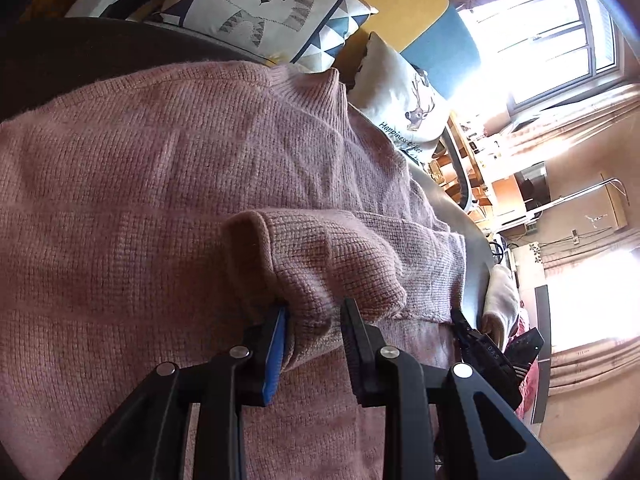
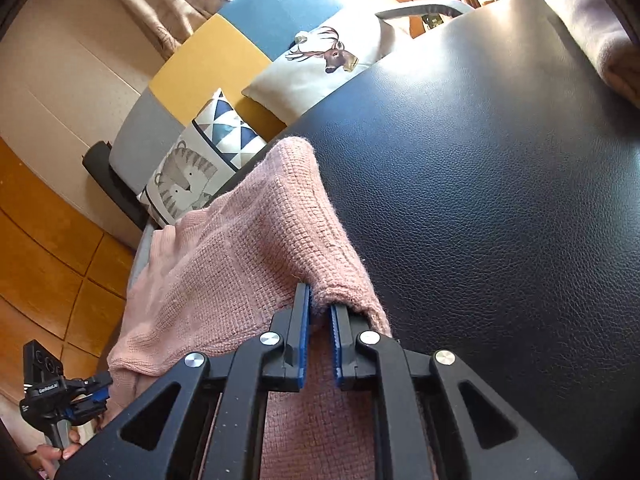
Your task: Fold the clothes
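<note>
A dark leather-textured tabletop (image 2: 500, 200) is filling the right half of the right wrist view. A pink knitted sweater (image 1: 140, 200) is lying spread across it, covering most of the left wrist view from the left edge to the centre, with its high collar pointing toward the upper middle of the frame. Behind the tabletop, a sofa (image 2: 256, 28) in blue, yellow and grey blocks is sitting in the upper left of the right wrist view, carrying a tiger-print cushion (image 1: 264, 4) and a deer-print cushion (image 2: 320, 64).

The left tool (image 1: 314, 312) is gripping a bunched fold of the sweater's sleeve at the lower centre of its frame, the knit squeezed between its pads. The right tool (image 2: 320, 308) is clamping a raised edge of the sweater at the lower centre of its own frame, the fabric pinched tight and draping off to the left.
</note>
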Demonstrator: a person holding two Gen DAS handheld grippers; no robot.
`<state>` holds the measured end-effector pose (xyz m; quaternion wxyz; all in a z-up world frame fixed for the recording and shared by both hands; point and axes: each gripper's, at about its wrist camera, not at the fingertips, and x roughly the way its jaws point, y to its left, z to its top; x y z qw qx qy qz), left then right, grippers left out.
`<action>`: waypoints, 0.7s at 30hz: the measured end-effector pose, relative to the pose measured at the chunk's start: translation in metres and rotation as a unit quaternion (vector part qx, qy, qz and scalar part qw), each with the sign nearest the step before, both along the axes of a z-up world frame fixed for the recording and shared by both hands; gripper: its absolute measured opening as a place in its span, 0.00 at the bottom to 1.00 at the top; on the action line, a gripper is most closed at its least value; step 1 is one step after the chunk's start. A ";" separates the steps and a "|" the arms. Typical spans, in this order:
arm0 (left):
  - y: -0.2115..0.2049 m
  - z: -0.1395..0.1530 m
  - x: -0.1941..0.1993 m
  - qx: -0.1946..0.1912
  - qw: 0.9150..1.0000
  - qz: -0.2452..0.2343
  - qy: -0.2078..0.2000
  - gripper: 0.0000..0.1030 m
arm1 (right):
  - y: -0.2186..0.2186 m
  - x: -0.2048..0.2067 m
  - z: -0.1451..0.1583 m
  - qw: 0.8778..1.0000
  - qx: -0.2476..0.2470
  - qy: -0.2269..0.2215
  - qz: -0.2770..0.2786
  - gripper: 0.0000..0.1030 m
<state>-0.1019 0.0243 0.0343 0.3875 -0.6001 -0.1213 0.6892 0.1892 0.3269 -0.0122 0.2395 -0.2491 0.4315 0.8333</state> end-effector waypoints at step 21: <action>0.013 0.060 0.031 -0.045 0.970 -0.097 0.220 0.07 | 0.003 0.003 -0.003 1.000 -0.006 0.013 0.001 0.09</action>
